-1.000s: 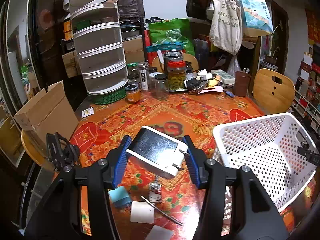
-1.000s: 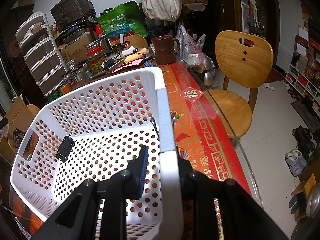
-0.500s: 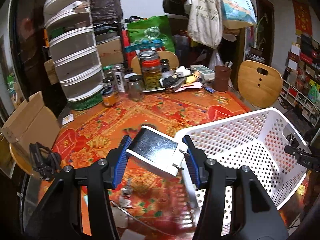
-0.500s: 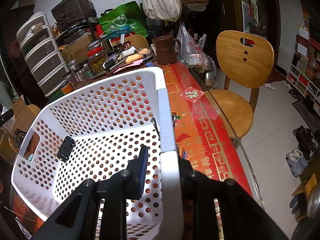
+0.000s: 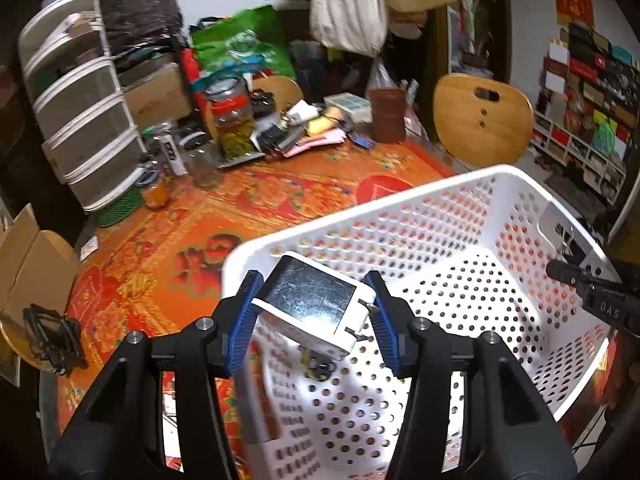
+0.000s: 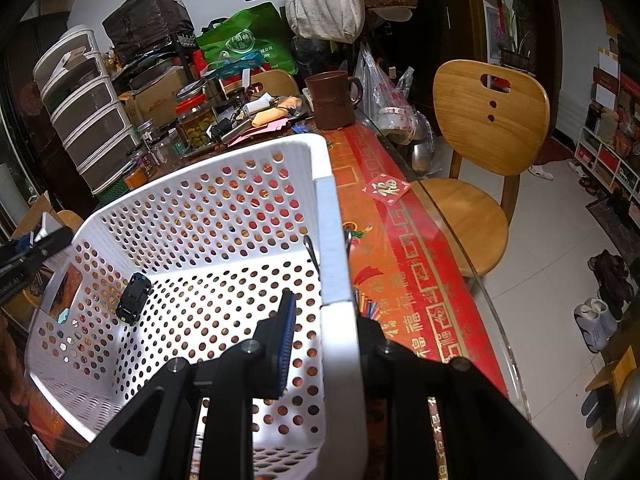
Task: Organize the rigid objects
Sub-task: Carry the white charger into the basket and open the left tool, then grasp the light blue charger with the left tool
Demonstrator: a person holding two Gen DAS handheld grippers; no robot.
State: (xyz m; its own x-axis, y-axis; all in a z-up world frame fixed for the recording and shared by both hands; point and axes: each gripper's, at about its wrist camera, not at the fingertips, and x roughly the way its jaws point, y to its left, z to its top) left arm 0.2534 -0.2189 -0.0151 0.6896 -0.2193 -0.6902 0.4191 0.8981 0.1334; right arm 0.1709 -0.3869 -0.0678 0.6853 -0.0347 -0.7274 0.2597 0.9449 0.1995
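Note:
My left gripper (image 5: 314, 312) is shut on a white box with a dark shiny top (image 5: 310, 300) and holds it over the near left part of the white perforated basket (image 5: 480, 208). A small black toy car (image 5: 318, 366) lies on the basket floor below it; the car also shows in the right wrist view (image 6: 134, 298). My right gripper (image 6: 324, 344) is shut on the basket's right wall (image 6: 334, 280), one finger inside and one outside. The left gripper's tip shows at the left edge of the right wrist view (image 6: 36, 248).
The table has an orange-red floral cloth (image 5: 240, 208). Jars (image 5: 236, 128), a brown mug (image 5: 386, 114) and clutter stand at the back. A white drawer tower (image 5: 84, 120) is back left, a cardboard box (image 5: 28, 264) left, a wooden chair (image 6: 480, 128) right.
My left gripper has carried the white box to the right, from above the cloth to over the basket. The right gripper has kept its hold on the basket wall.

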